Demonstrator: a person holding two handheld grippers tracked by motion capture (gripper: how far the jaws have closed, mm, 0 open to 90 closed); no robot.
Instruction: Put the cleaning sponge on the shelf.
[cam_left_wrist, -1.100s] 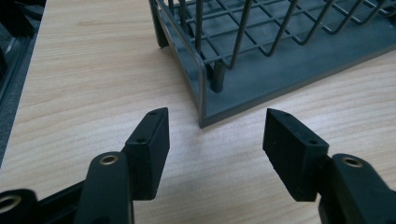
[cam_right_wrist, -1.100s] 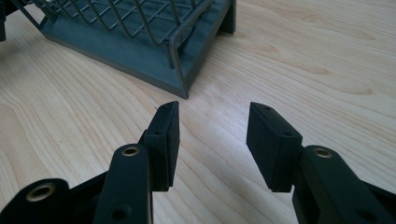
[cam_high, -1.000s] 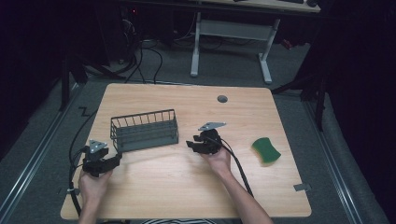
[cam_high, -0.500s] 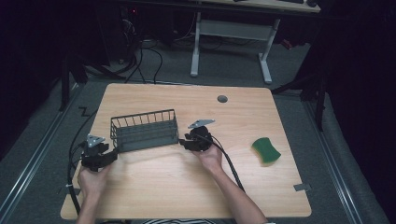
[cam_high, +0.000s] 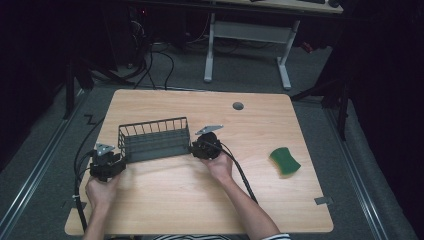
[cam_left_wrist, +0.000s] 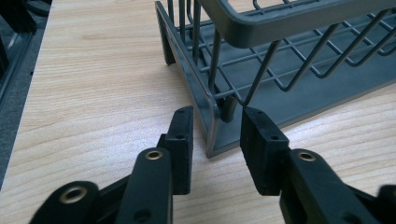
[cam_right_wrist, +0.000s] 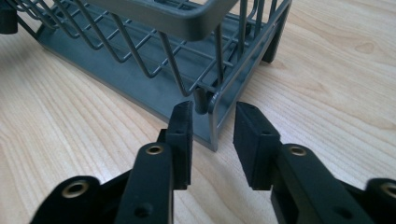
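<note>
The dark grey wire-and-plastic rack basket (cam_high: 154, 139) sits on the light wood tabletop (cam_high: 260, 195), left of centre, long side roughly parallel to the near edge. Both grippers are at its ends: left hand-held gripper (cam_high: 113, 162) at the basket's near-left corner, right hand-held gripper (cam_high: 196, 148) at the near-right corner. In the left gripper view the left hand-held gripper (cam_left_wrist: 215, 135) has its jaws parted approx. a corner's width, straddling the base rim and corner post of the basket (cam_left_wrist: 280, 70); pads (cam_left_wrist: 261, 144) look just off the plastic, not pinching. Same in the right gripper view: right hand-held gripper (cam_right_wrist: 212, 133) jaws apart, one each side of the basket's (cam_right_wrist: 154, 56) corner post, nothing clamped yet. So by my read: approach done on both sides, grips not closed, basket flat on the wood w/ no lift or shift begun; left to do is closing both and moving the thing, prob. as a two-handed carry. A green kidney-shaped sponge (cam_high: 285, 161) lies well apart at the right, untouched. Hard to tell: whether either pad already grazes the rim, since the gaps are thin; basket seems empty, but its far side is cut off in both gripper views; the room beyond the tabletop is too dark to read.
</note>
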